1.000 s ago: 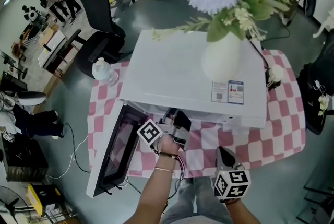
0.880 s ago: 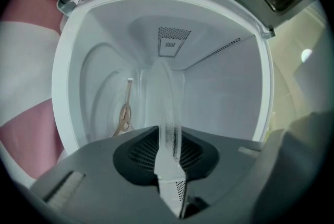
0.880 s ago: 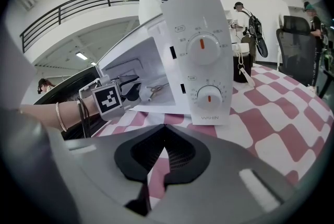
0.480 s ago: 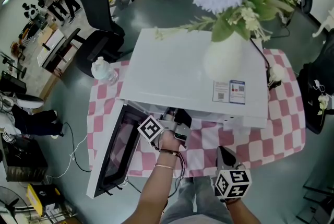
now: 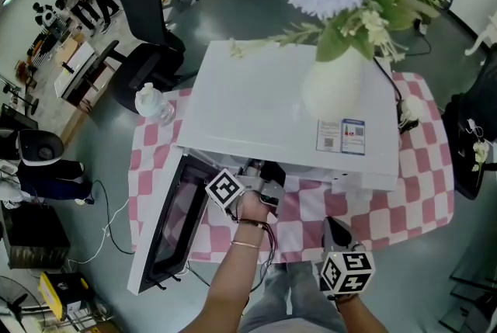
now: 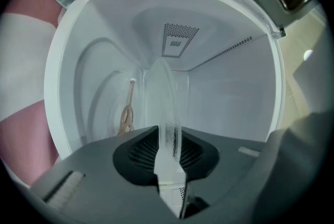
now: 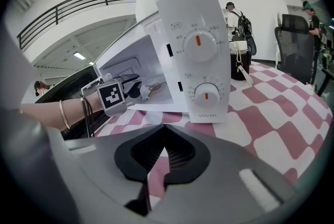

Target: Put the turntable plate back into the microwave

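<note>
The white microwave (image 5: 287,110) stands on the checked table with its door (image 5: 167,227) swung open to the left. My left gripper (image 5: 264,182) reaches into the opening. In the left gripper view my left gripper (image 6: 166,155) is shut on the rim of the clear glass turntable plate (image 6: 163,108), seen edge-on inside the white cavity (image 6: 229,92). A tan support piece (image 6: 127,116) lies on the cavity floor beyond it. My right gripper (image 5: 335,234) hangs shut and empty at the table's front edge; in its own view the right gripper (image 7: 162,157) faces the control panel (image 7: 201,56).
A white vase with flowers (image 5: 330,87) stands on top of the microwave. A clear bottle (image 5: 151,102) sits on the table's left corner, a dark bag (image 7: 240,61) beside the microwave on the right. Office chairs (image 5: 147,21) and people are on the floor behind.
My left gripper with the plate has edged slightly further into the microwave opening. The right gripper has stayed where it was.
</note>
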A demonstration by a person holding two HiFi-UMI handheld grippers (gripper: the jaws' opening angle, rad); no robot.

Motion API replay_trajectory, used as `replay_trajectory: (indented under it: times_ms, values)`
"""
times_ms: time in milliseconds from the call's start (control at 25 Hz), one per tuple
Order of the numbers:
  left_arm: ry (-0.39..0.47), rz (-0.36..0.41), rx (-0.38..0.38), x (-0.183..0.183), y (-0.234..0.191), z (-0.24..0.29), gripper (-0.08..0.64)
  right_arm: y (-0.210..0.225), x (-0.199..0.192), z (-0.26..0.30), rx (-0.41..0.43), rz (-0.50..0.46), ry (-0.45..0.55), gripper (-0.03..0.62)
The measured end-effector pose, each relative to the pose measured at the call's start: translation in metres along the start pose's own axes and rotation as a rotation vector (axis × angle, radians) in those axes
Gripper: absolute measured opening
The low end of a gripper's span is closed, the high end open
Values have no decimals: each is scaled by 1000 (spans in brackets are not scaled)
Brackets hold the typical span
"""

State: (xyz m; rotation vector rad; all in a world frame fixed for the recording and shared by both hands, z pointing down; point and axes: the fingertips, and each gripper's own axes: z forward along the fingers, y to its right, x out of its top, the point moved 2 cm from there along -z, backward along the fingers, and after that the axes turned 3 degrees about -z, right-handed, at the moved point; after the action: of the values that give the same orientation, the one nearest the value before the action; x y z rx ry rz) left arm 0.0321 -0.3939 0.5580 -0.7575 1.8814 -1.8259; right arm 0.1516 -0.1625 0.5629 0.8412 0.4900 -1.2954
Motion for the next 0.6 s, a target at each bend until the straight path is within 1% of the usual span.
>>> replay_trajectory:
  times_ms: [200,600]
  values:
    - [1,-1,-2,-1,1,3,66,1,1,1,2,-1,1,9]
    - [-19,52,45,-2,-1,-1,57,-4,-1,3,15,-2,-4,9]
